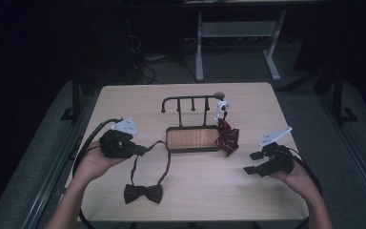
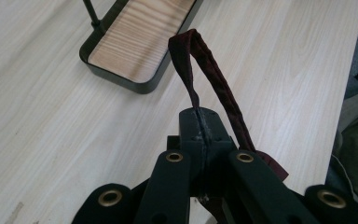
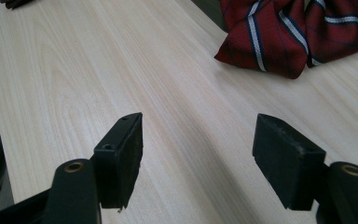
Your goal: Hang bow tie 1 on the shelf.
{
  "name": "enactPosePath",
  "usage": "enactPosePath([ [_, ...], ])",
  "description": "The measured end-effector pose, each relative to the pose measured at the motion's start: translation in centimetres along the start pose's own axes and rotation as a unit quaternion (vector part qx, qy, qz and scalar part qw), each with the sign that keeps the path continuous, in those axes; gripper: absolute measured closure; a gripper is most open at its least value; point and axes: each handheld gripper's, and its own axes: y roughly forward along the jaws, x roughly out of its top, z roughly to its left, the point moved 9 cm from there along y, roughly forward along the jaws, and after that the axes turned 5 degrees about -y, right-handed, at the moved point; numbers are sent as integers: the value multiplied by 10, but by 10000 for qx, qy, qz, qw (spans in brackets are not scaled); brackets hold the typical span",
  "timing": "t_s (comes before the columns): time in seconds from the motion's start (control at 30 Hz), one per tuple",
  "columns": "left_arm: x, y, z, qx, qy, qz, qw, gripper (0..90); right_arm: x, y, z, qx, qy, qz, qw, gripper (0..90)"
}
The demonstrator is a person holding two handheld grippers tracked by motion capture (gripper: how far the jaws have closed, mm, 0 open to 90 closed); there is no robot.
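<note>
L gripper [image 1: 140, 150], held at the left side of the worktop [image 1: 248, 191], has jaws pressed together on the strap [image 2: 200, 70] of the dark bow tie [image 1: 143, 193]; in the left gripper view the strap rises from between the jaw tips as a loop, lifted off the wood. The bow itself lies flat near the front edge of the worktop, approx. centre, w/ the strap running up from it toward the L gripper and toward the tray. R gripper [image 1: 252, 162] sits at the right side, jaws spread wide, nothing between them; right gripper view shows bare wood under the gap. Rack [image 1: 190, 100] w/ wooden-floored tray [image 1: 193, 138] stands mid-worktop, just beyond the strap loop. Striped red tie [image 1: 228, 137] hangs from the rack's right end, its lower part resting on the worktop just beside the tray's right end, near the R gripper but apart from it.
</note>
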Motion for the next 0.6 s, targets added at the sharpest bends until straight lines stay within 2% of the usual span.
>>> enactPosePath([
  [0.07,4,-5,-1,9,80,-16,10000,897,1,-1,0,2,-54,-30,10000,331],
  [0.4,16,-19,-6,-17,215,-26,9998,897,1,-1,1,-8,-81,-14,10000,331],
  [0.5,19,-21,-8,-53,201,-21,9998,897,2,-2,1,-12,-76,-27,10000,331],
  [0.53,20,-21,-8,-46,287,30,9996,897,2,-2,1,-11,-67,-25,10000,331],
  [0.6,22,-21,-9,-52,272,11,9996,897,3,-1,1,-5,-80,-14,10000,331],
])
